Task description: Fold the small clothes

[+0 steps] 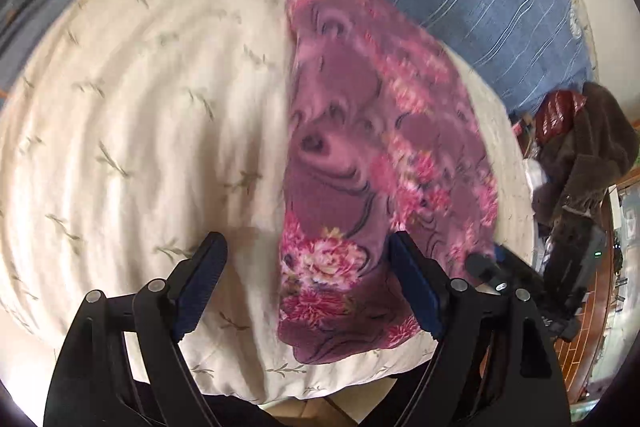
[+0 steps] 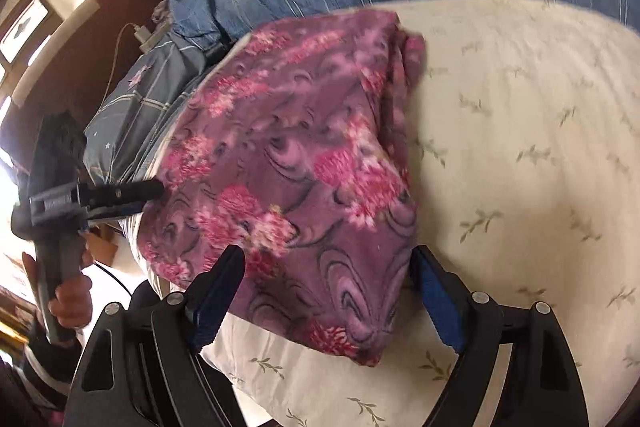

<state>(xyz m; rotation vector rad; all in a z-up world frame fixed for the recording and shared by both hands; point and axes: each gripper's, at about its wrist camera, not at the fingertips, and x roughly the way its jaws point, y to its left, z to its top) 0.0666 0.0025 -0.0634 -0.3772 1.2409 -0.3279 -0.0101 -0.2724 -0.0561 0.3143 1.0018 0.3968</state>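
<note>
on cream bedding, purple floral garment lies folded.

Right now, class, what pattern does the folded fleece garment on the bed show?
Pink flowers and dark swirls on purple fleece garment; clearest in the right wrist view.

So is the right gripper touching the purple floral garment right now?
Cannot tell. In the right wrist view the right gripper stands open around the purple floral garment; pads look clear, but no plain gap shows.
</note>
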